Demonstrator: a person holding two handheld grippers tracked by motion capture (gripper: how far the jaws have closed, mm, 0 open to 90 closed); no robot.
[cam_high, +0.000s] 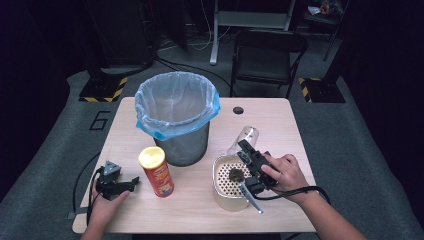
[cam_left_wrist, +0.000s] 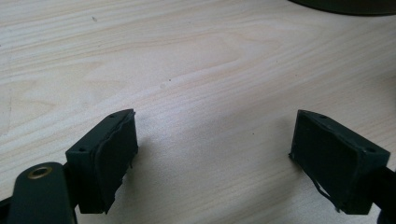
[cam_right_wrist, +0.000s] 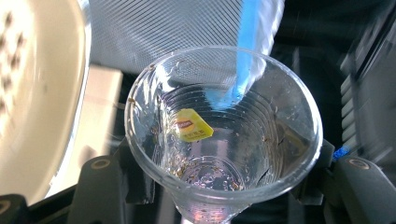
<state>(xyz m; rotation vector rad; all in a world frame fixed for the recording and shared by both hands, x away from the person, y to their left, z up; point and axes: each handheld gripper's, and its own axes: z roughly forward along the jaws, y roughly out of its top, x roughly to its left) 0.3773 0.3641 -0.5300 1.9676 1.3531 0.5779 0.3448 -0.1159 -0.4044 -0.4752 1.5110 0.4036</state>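
My right gripper (cam_high: 247, 148) is shut on a clear plastic cup (cam_high: 244, 138), held tilted over the far edge of a cream perforated strainer tub (cam_high: 224, 200). A dark wet clump (cam_high: 235, 174) lies on the strainer. In the right gripper view the cup (cam_right_wrist: 280, 140) sits between the two jaws, mouth toward the camera, with a yellow tea tag (cam_right_wrist: 192, 125) and tea specks stuck inside. My left gripper (cam_high: 120, 184) rests on the table at the front left. Its jaws (cam_left_wrist: 215, 154) stand open over bare wood.
A mesh waste bin (cam_high: 182, 145) lined with a clear, blue-edged bag (cam_high: 150, 131) stands mid-table. A red snack can with a yellow lid (cam_high: 156, 172) stands in front of it, right of my left gripper. A cable hole (cam_high: 238, 110) is at the back; a chair (cam_high: 267, 55) stands beyond the table.
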